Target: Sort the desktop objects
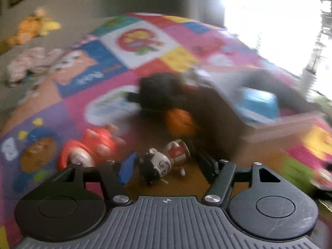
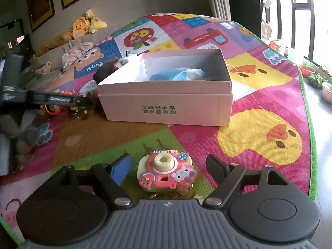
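In the left wrist view, blurred throughout, a red toy with white spots (image 1: 91,147) lies on the colourful play mat (image 1: 87,95) at the near left, just left of and beyond the blue-padded finger. The left gripper (image 1: 166,169) stands with its fingers spread, and a small black-and-white figurine (image 1: 156,164) lies in the gap between them, closer to the left finger; contact cannot be made out. Touching the figurine on its far right side is a red-and-white figurine (image 1: 177,152). Farther off sits an orange toy (image 1: 180,122), with a dark shape (image 1: 164,91) behind it too smeared to name. To the right stands the white cardboard box (image 1: 269,128) with something blue (image 1: 259,103) inside.

In the right wrist view, the left gripper's arm (image 2: 51,100) reaches in from the far left above a cluster of small toys (image 2: 68,105) beside the box's left end. The open white box (image 2: 166,108), with green printed characters on its near wall, sits in the middle of the mat (image 2: 259,137), well beyond the right gripper (image 2: 169,167). Blue-and-white material (image 2: 176,74) lies inside it. The right gripper's fingers are spread wide, and a pink Hello Kitty toy camera (image 2: 166,172) rests on the mat between them, apart from both pads, slightly nearer the left one. Gold-coloured pieces (image 2: 176,195) show at its near edge, partly hidden by the gripper body.
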